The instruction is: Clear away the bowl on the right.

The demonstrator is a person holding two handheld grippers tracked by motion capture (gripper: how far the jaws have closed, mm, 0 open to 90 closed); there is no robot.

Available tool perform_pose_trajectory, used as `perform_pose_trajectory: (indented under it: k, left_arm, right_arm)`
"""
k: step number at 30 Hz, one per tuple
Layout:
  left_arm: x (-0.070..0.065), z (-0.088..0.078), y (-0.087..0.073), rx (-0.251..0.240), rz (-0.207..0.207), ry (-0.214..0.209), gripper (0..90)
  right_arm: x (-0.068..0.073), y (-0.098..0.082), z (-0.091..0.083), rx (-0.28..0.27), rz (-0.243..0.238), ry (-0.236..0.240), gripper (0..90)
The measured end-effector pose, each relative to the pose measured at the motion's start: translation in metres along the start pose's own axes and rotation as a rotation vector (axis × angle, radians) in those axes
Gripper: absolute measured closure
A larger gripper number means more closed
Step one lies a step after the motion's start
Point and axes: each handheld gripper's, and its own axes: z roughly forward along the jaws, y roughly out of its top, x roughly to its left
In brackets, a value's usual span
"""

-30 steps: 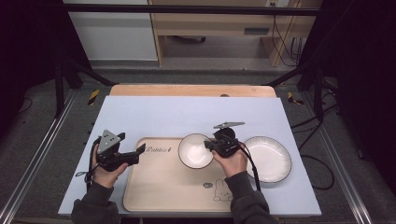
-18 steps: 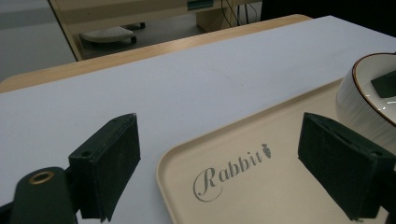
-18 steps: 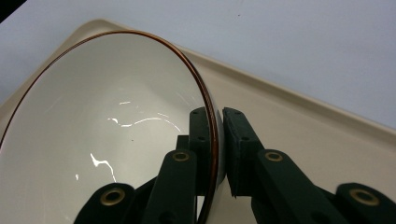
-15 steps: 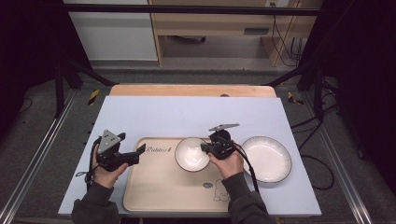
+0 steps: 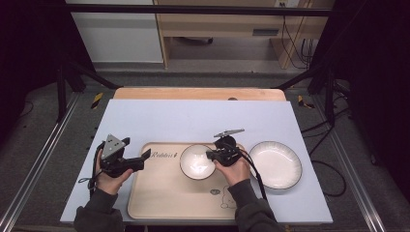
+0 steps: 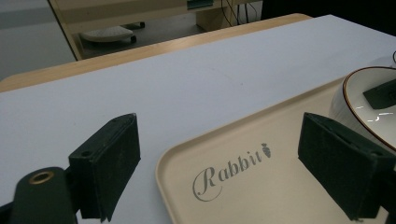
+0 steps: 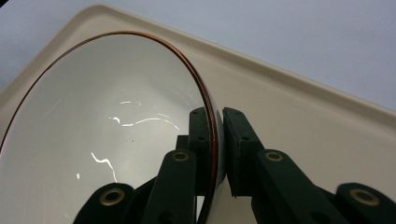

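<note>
A white bowl (image 5: pixel 197 162) with a thin brown rim sits over the beige tray (image 5: pixel 164 193). My right gripper (image 5: pixel 212 155) is shut on the bowl's right rim. In the right gripper view the two black pads clamp the bowl's (image 7: pixel 102 121) wall, one inside and one outside, above the tray (image 7: pixel 299 116). My left gripper (image 5: pixel 145 155) stands open at the tray's left edge with nothing between its fingers. In the left gripper view the pads (image 6: pixel 112 158) straddle the tray corner (image 6: pixel 233 186) printed "Rabbit", and the bowl (image 6: pixel 369 107) shows at the right.
A white plate (image 5: pixel 275 164) lies on the pale blue mat (image 5: pixel 193 121) to the right of the tray. A wooden table edge (image 5: pixel 198 93) runs along the back. Black frame legs and cables stand on the floor on both sides.
My right gripper has carried the bowl to the left, from the tray's right edge to further over the tray. The left gripper has stayed where it was.
</note>
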Motion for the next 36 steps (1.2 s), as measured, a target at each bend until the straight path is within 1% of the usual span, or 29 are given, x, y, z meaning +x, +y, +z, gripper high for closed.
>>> perform_pose_trajectory:
  k: [4,6,11,13,19,24,33,36]
  left_arm:
    - [-0.0001,0.0001,0.0,0.001,0.001,0.0,12.8]
    - [0.0,0.0001,-0.0001,0.002,0.0,0.0,12.8]
    - [0.0,0.0,-0.0001,0.001,0.0,0.0,12.8]
    - [-0.0001,0.0002,-0.0001,0.002,0.0,0.0,12.8]
    - [0.0002,0.0003,-0.0003,0.002,-0.001,0.0,12.8]
    - [0.0,0.0003,-0.0002,0.003,0.0,-0.001,12.8]
    - [0.0005,0.0005,-0.0005,0.003,-0.003,0.0,12.8]
    - [0.0003,0.0006,-0.0005,0.004,-0.002,-0.001,12.8]
  right_arm:
    - [0.0004,-0.0004,0.0013,0.006,0.003,0.003,82.2]
    - [-0.0005,-0.0006,0.0023,0.008,-0.005,0.001,82.1]
    - [-0.0001,-0.0012,0.0045,0.021,0.002,0.001,81.7]
    - [-0.0003,-0.0013,0.0051,0.025,-0.004,0.002,81.6]
    - [-0.001,-0.0019,0.0067,0.03,-0.001,0.003,81.4]
    - [-0.0017,-0.002,0.0071,0.034,0.016,0.009,81.6]
    - [-0.0047,-0.0026,0.0092,0.029,0.005,0.013,81.7]
    - [-0.0058,-0.0029,0.0097,0.024,0.015,0.019,81.6]
